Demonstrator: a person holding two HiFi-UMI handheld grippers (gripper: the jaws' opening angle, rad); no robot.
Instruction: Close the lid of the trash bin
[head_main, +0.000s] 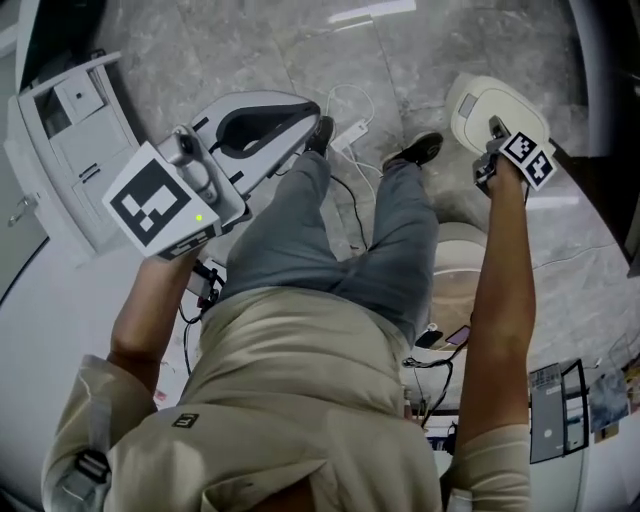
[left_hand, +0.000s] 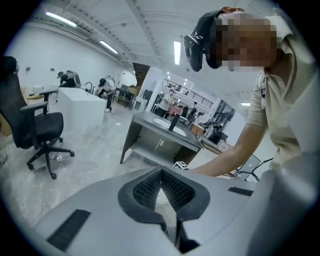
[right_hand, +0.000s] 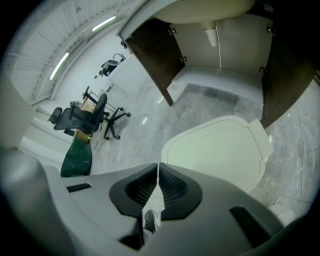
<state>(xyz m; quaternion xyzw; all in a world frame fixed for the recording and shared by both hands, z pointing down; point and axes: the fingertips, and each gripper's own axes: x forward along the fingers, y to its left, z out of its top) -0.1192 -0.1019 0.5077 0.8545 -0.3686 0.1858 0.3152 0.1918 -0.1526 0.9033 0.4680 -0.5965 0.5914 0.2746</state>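
Cream trash bin lid (right_hand: 220, 150) sits over the grey marble floor (right_hand: 150, 125), just ahead of the right gripper (right_hand: 158, 167). Its tongs are together, empty. The left gripper (left_hand: 161, 171) is likewise pressed together, holding nothing.

Lid (head_main: 478, 105) upper right, right gripper (head_main: 495, 135) before it; bin (head_main: 450, 255) below, centre right; left gripper (head_main: 305, 110) upper left.

Head view steeply down; right gripper view shares lid (head_main: 470, 105).
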